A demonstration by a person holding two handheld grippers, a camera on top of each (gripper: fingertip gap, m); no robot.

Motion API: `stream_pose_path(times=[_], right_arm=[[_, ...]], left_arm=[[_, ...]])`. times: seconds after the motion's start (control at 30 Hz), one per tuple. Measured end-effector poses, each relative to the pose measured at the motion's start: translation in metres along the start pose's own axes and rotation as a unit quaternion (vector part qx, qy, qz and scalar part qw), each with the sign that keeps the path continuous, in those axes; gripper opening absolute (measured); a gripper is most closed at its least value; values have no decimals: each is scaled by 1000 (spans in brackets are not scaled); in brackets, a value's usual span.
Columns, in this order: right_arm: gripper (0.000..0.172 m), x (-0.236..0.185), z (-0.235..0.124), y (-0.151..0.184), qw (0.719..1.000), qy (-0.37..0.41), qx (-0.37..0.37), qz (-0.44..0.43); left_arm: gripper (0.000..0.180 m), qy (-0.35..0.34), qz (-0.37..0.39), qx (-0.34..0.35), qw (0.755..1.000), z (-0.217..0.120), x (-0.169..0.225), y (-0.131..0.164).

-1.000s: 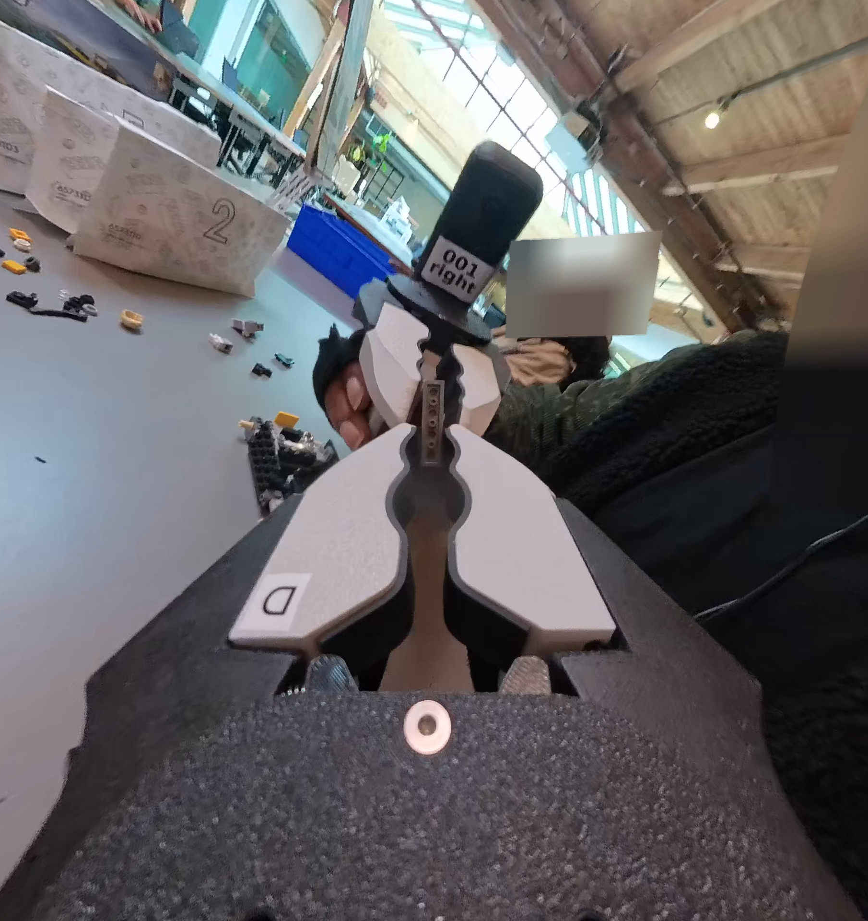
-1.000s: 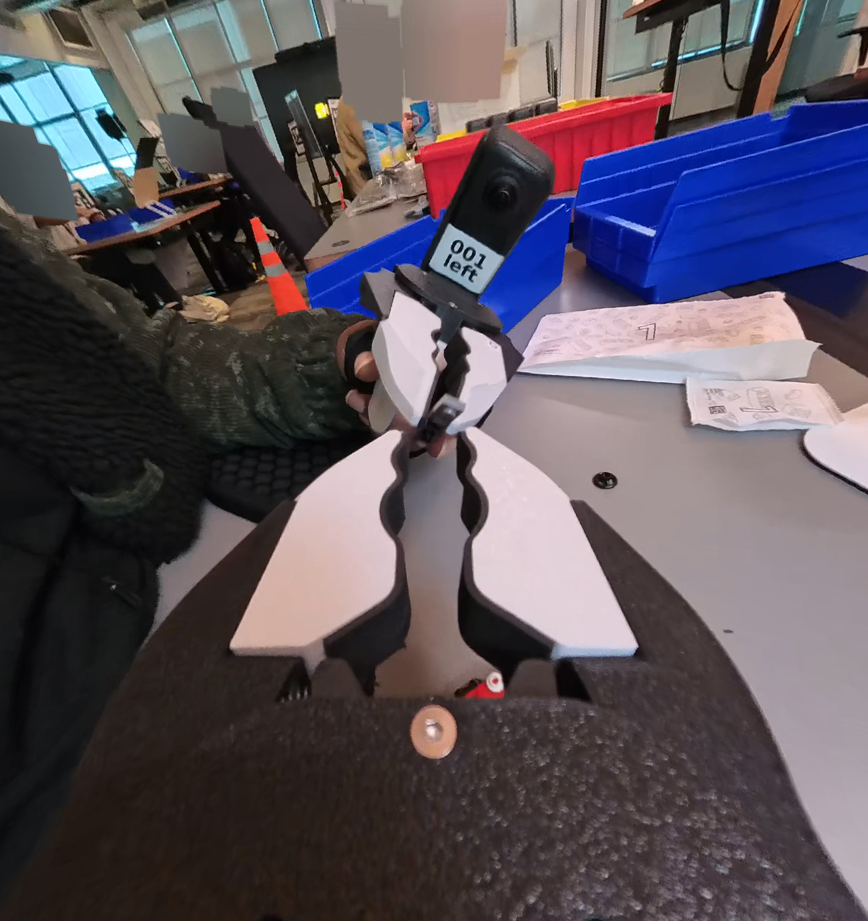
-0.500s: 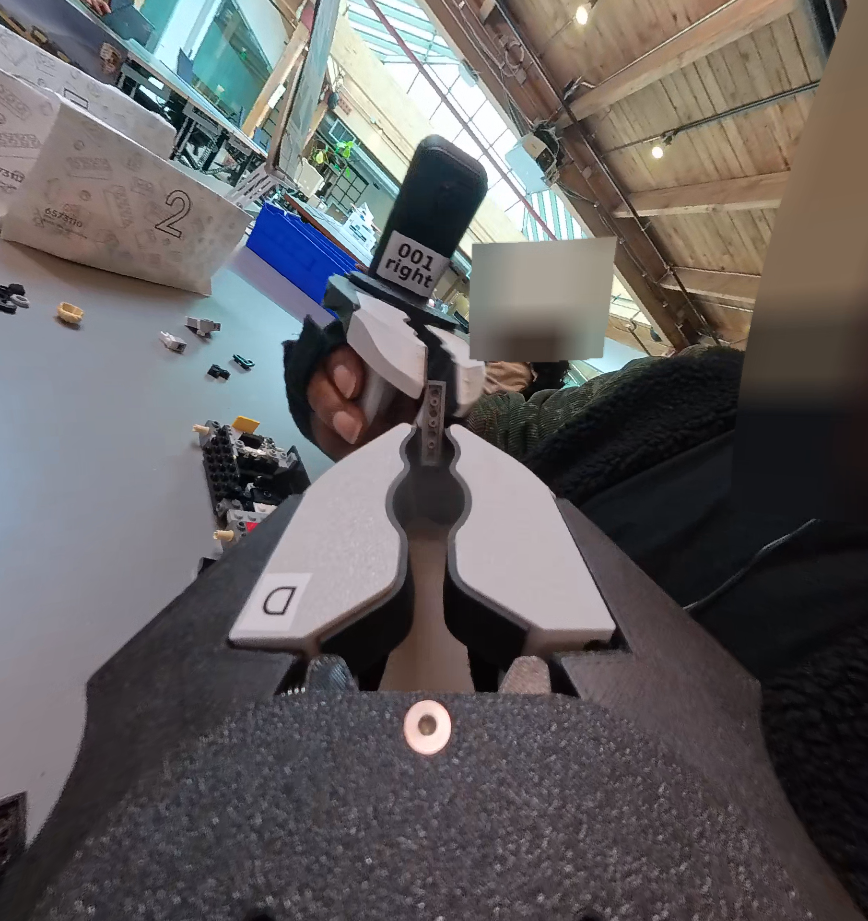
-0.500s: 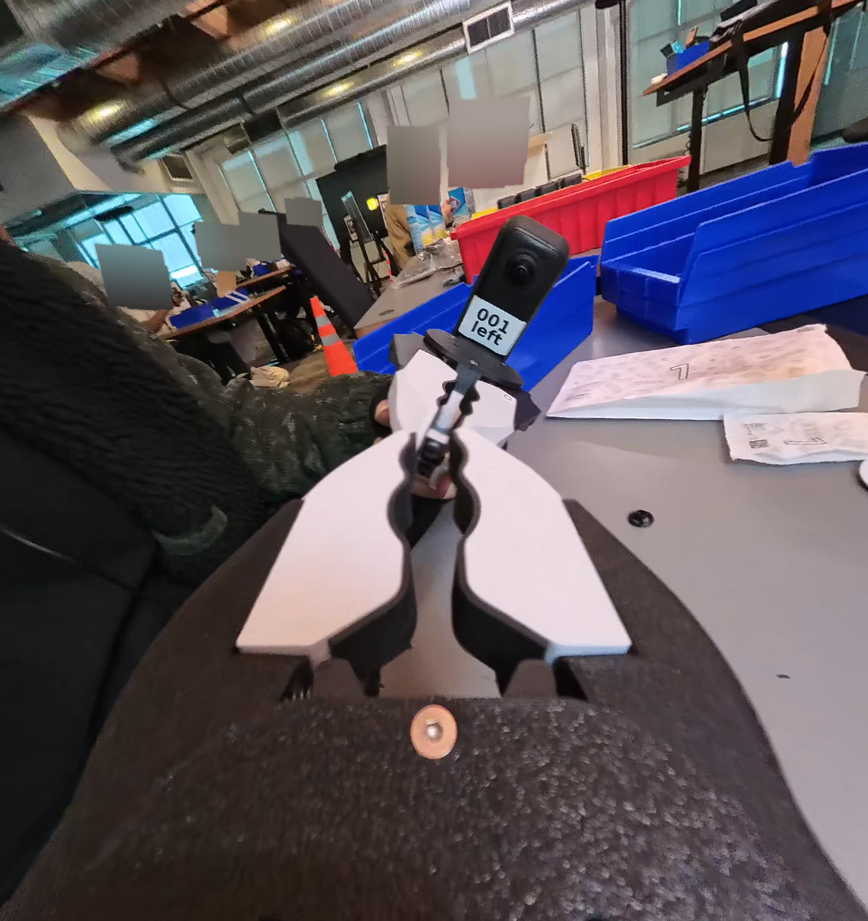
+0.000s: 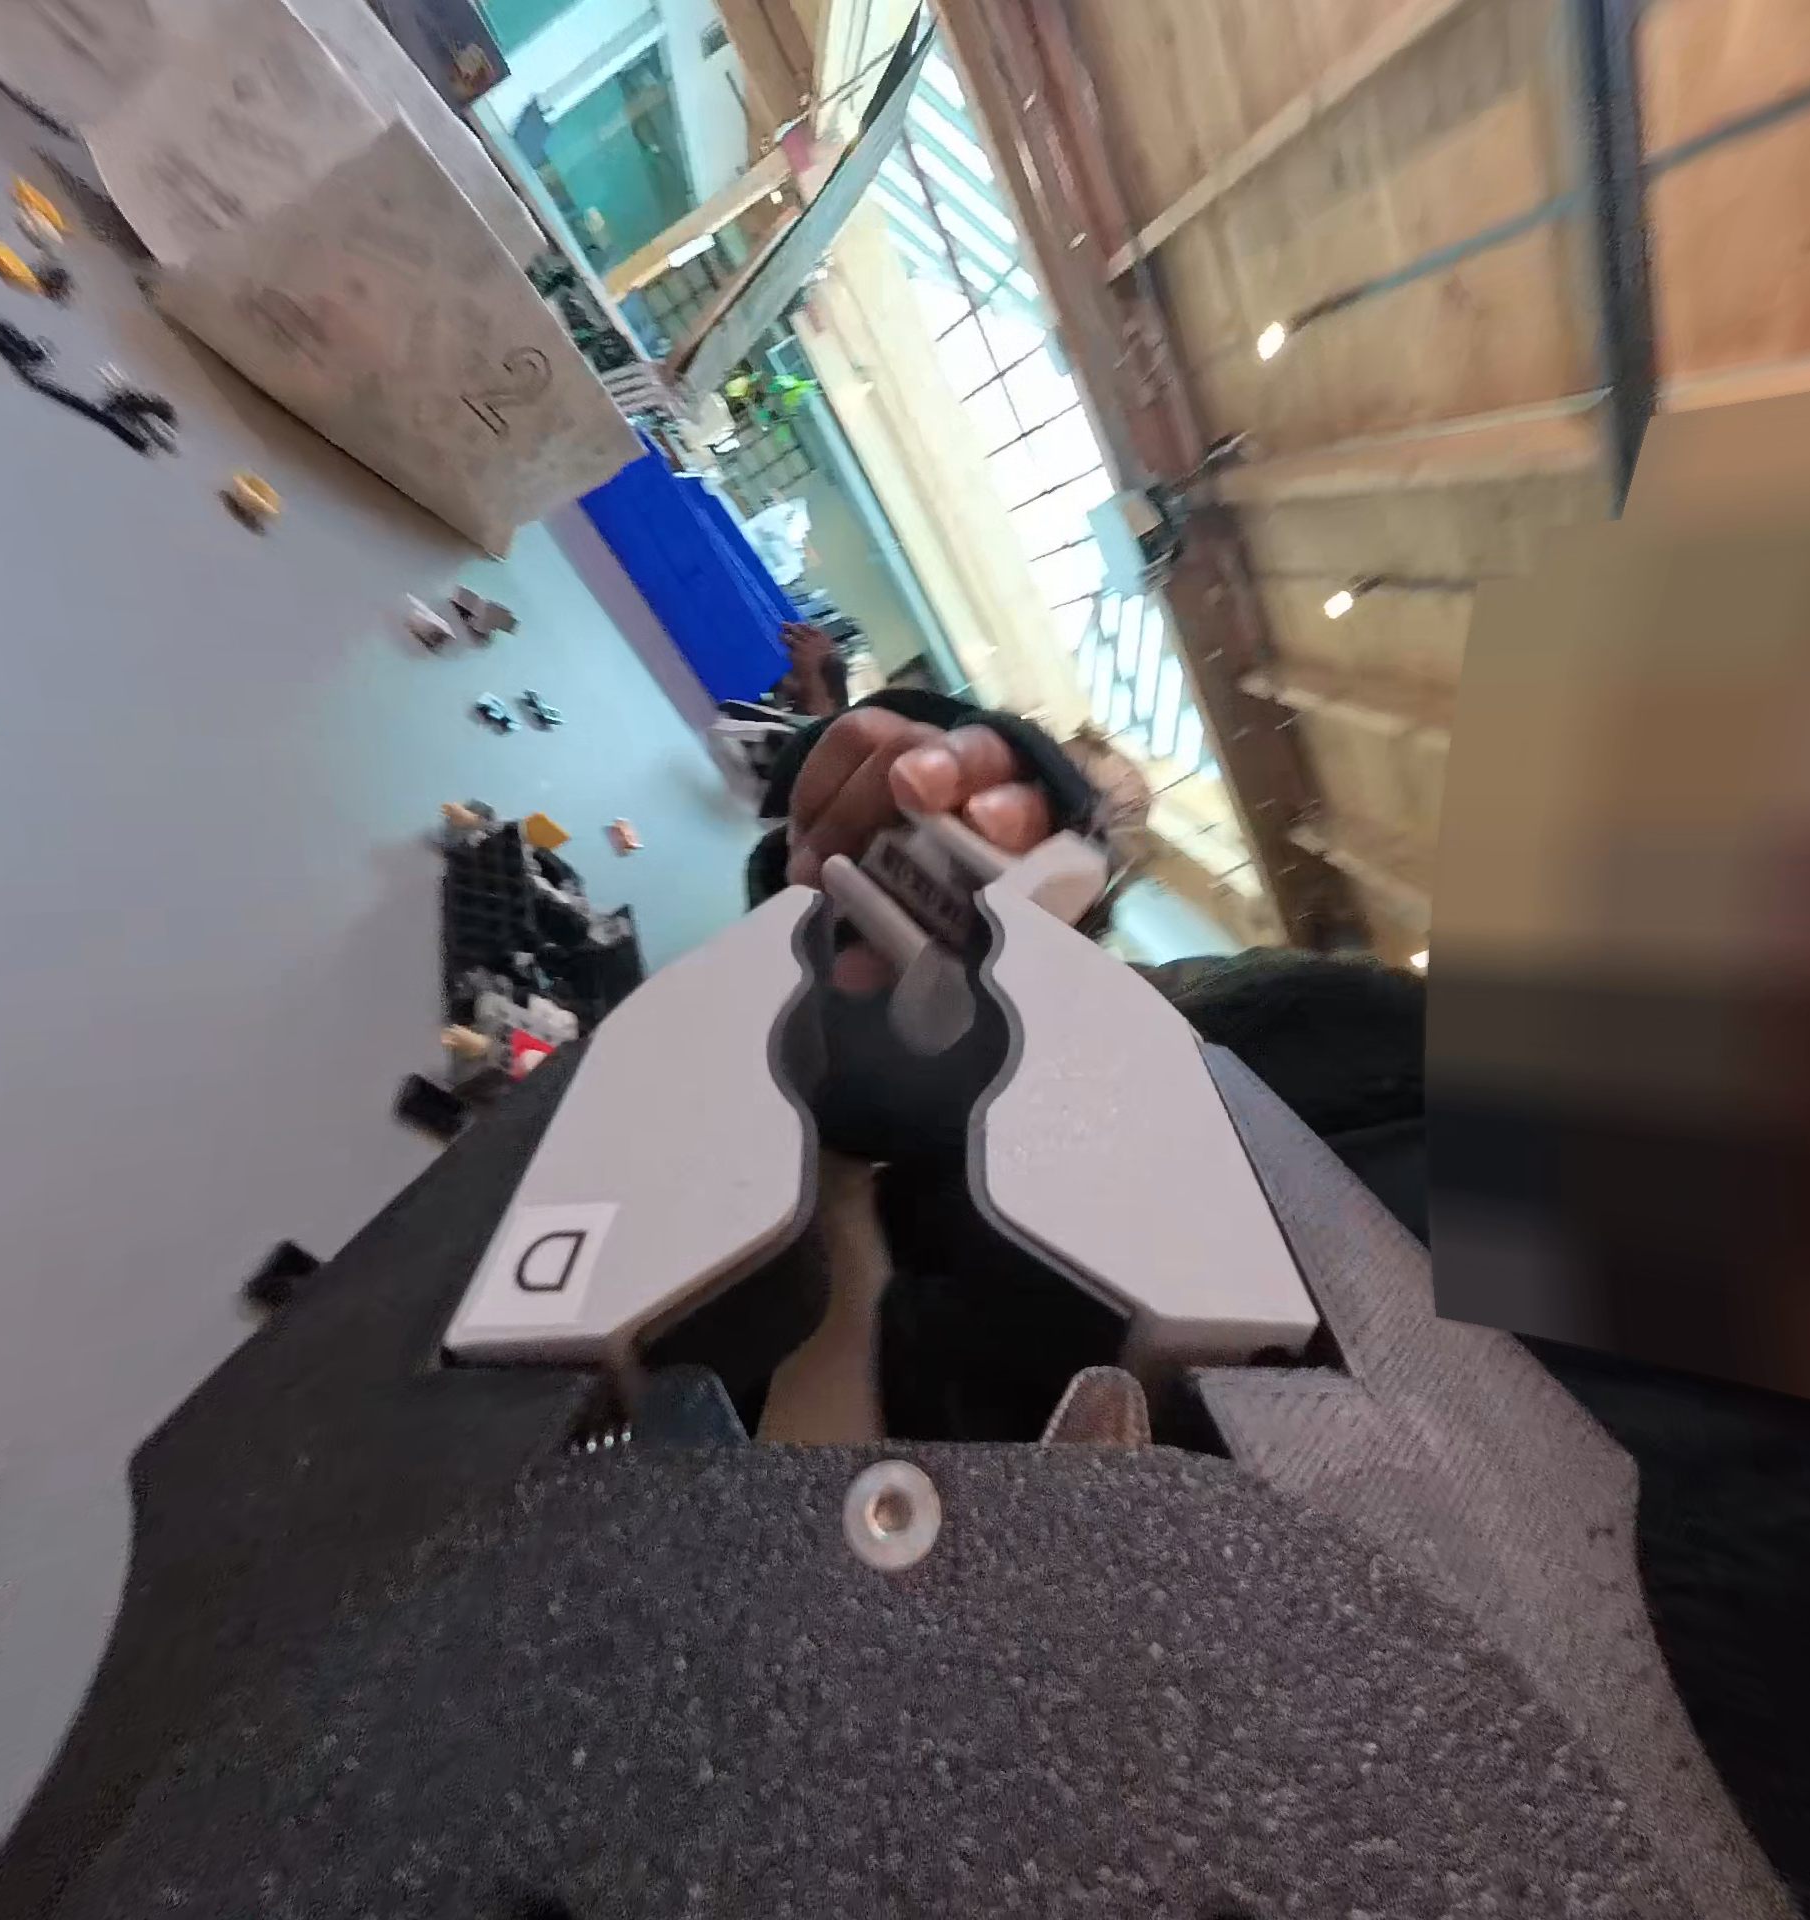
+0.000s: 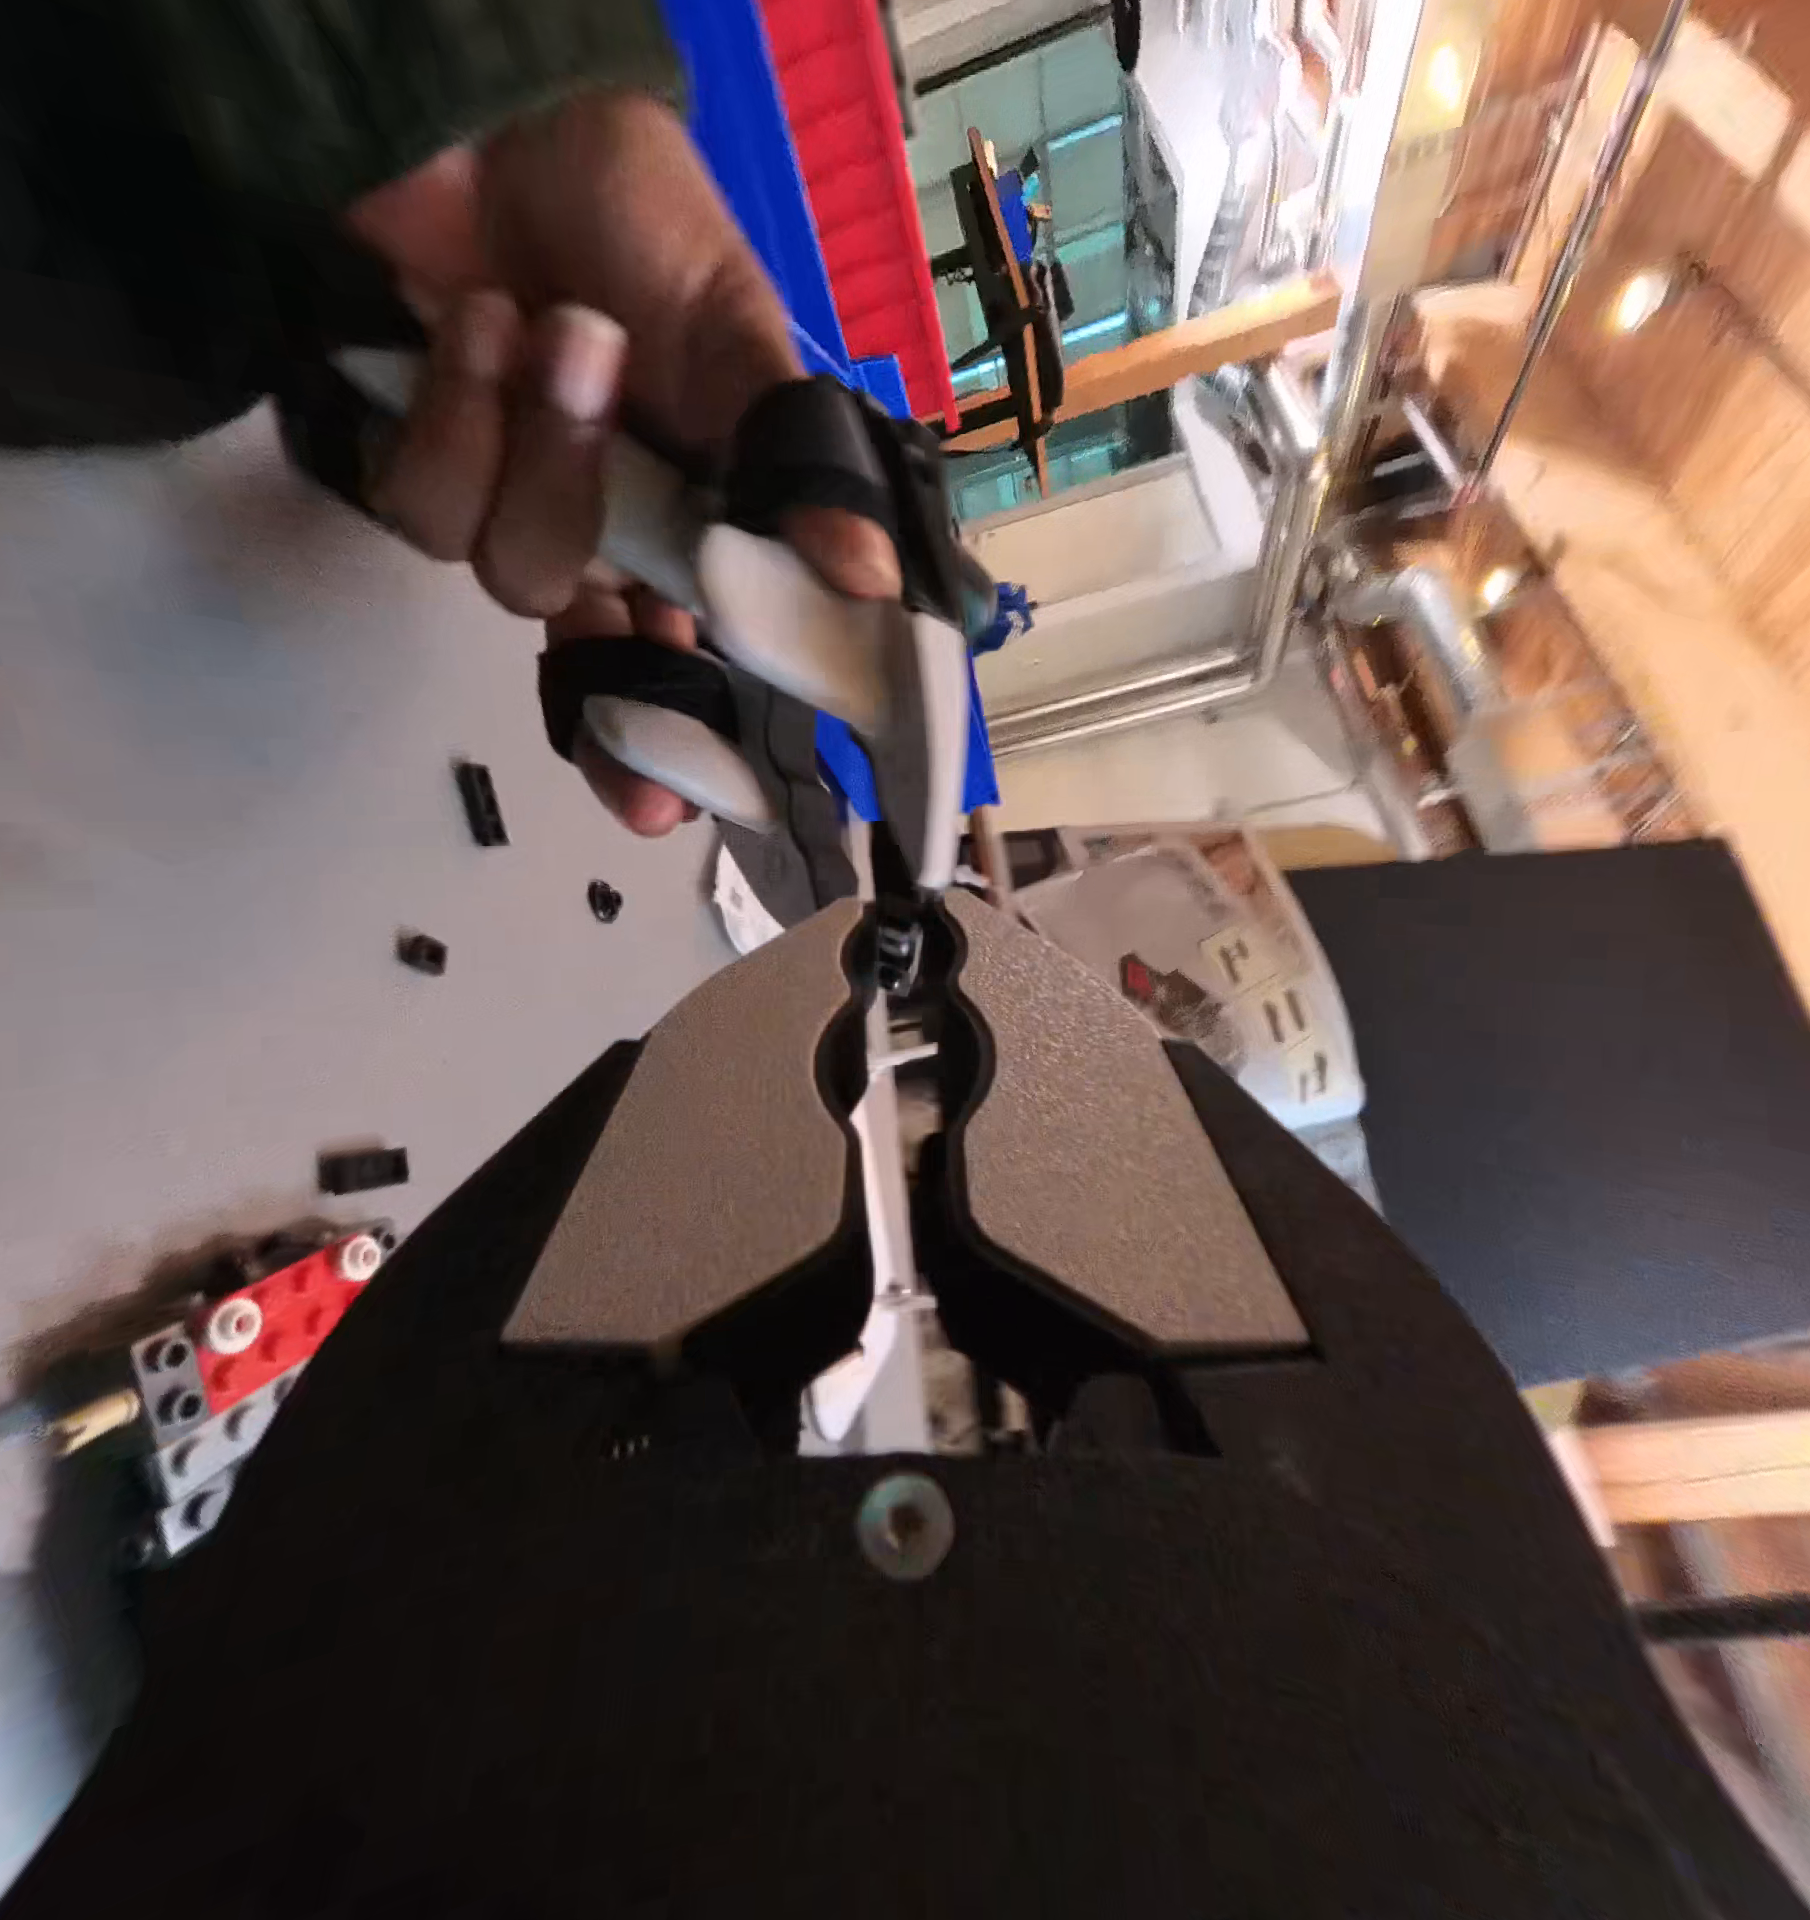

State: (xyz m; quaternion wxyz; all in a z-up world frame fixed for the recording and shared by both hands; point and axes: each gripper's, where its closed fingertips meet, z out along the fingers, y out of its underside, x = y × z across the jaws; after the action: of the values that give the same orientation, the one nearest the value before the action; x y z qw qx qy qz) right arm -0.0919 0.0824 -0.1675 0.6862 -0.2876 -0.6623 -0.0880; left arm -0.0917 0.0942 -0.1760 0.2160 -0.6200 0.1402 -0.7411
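Now, brick: a small dark brick (image 6: 896, 951) sits raised off the tabletop (image 5: 153, 831), at the tips of both tools.
Right gripper (image 6: 901, 920): fingers clenched on the brick.
Left gripper (image 5: 901, 899): fingers spread, standing either side of the brick and the right fingertips.
Tabletop: grey, with a half-built brick model (image 5: 527, 935) and loose pieces (image 5: 506, 712) nearby.
Edges: paper bag (image 5: 361, 260) and blue bin (image 5: 683, 561) farther off; bare tabletop between.

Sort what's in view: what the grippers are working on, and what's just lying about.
In hand: small dark grey brick piece, pinched by right gripper; left gripper open close by.
Lying about: red-topped brick assembly, loose black pieces, paper bag, blue bin.
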Motion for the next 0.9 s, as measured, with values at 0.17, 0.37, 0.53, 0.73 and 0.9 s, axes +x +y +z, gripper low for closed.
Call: stream_pose_path(times=[0.17, 0.37, 0.53, 0.73, 0.9], right_arm=[[8, -17, 6, -3, 997, -9, -7, -74], [9, -15, 5, -6, 1000, -10, 9, -20], [16, 3, -5, -15, 921, -131, 92, 356], [15, 16, -21, -21, 715, -290, 169, 613], [19, -6, -22, -23, 721, -342, 134, 588]], left_arm=[[23, 3, -48, -17, 999, 6, -5, 10], [11, 21, -24, -18, 999, 3, 3, 7], [9, 40, 111, -37, 992, 0, 27, 6], [9, -39, 335, -137, 931, 12, 24, 38], [8, -111, 445, -156, 875, 17, 11, 41]])
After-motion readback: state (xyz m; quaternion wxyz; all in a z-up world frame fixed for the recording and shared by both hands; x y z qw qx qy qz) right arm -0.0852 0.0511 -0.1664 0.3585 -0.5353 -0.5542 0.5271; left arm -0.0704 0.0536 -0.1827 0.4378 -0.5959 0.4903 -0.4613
